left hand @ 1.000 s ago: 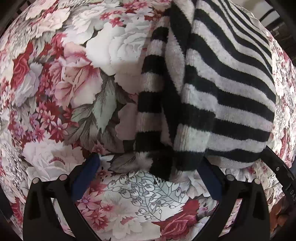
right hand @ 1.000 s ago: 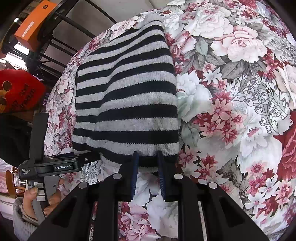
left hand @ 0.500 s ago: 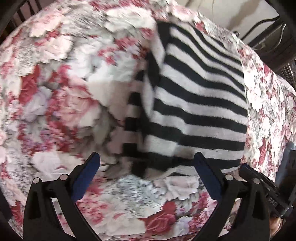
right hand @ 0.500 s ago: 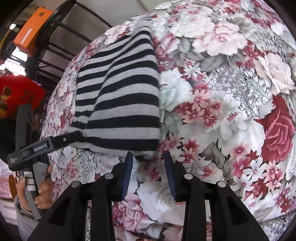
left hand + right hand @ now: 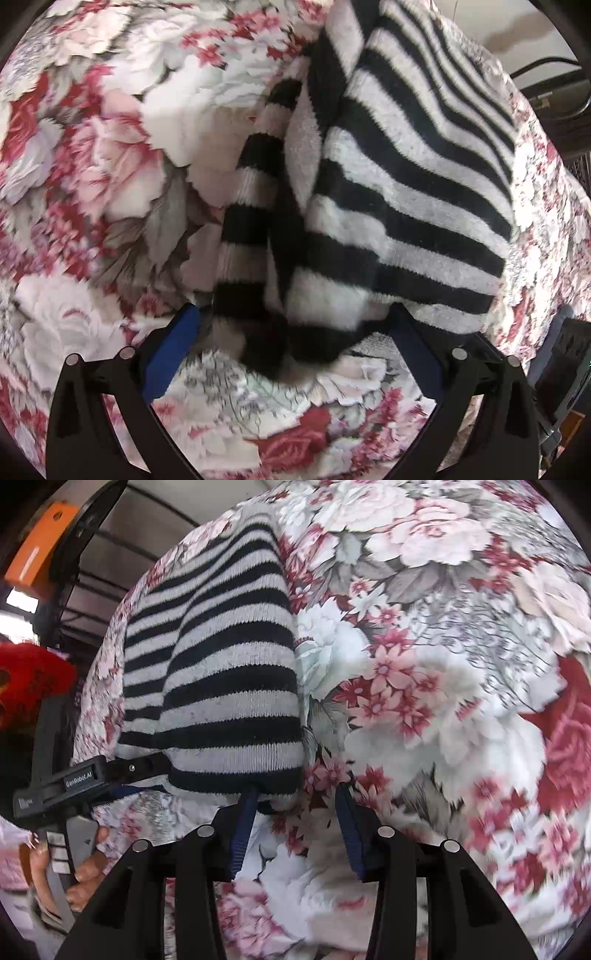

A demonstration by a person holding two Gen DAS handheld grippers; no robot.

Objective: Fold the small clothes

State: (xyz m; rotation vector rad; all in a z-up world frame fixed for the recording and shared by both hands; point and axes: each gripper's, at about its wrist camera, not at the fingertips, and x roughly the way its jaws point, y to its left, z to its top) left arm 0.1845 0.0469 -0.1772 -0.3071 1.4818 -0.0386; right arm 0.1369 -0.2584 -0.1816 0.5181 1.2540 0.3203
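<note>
A black-and-white striped knit garment (image 5: 399, 192) lies folded on a floral cloth (image 5: 92, 155). Its near end, with a narrow striped sleeve (image 5: 247, 229) on the left, bunches between my left gripper's (image 5: 295, 350) wide-open blue fingers. In the right wrist view the same garment (image 5: 229, 672) lies left of centre. My right gripper (image 5: 295, 827) is open at the garment's near right corner, holding nothing. The left fingertip (image 5: 247, 812) touches the hem. The left gripper's body (image 5: 85, 775) reaches under the garment's near left edge.
The floral cloth (image 5: 443, 664) stretches far to the right of the garment. A black metal rack with an orange box (image 5: 40, 542) and a red object (image 5: 29, 679) stand beyond the table's left side. Dark furniture (image 5: 554, 96) sits behind.
My right gripper has opened and let go of the garment's hem. My left gripper, still open, pulled back and then moved in close on the garment's near end.
</note>
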